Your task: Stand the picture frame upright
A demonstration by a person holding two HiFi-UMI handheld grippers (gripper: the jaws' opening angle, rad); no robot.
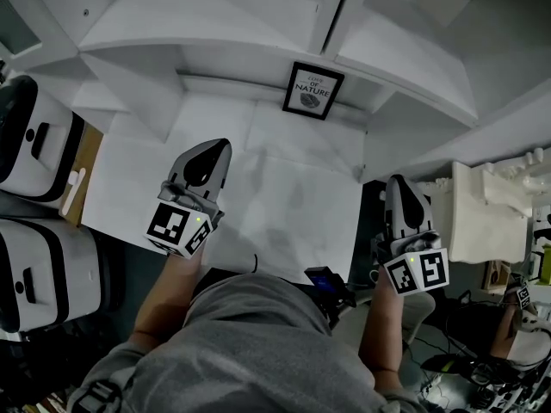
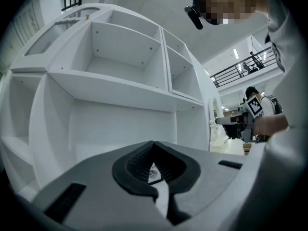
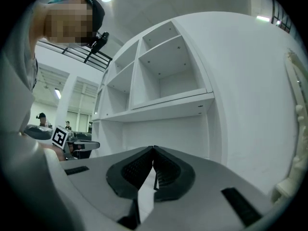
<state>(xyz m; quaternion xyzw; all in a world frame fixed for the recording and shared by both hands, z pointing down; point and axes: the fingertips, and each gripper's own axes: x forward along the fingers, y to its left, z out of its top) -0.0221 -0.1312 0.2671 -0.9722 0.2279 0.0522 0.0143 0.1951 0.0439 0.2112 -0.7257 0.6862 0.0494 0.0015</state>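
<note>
So, your picture frame [image 1: 312, 90] is way at the back of the white shelf unit's [image 1: 215, 33] lower bay. It's propped on its bottom edge against the rear wall, long axis running up, printed face turned toward you, sitting a touch askew. Both grippers are clamped shut with nothing in them. Your left gripper [image 1: 212, 147] hovers over the white board [image 1: 293, 196], well short of the frame. Your right gripper [image 1: 397, 181] hangs just off the board's right edge.

Left tongs [image 1: 213, 147] and right tongs [image 1: 399, 183], both level and well apart, jaws together with nothing between.
</note>
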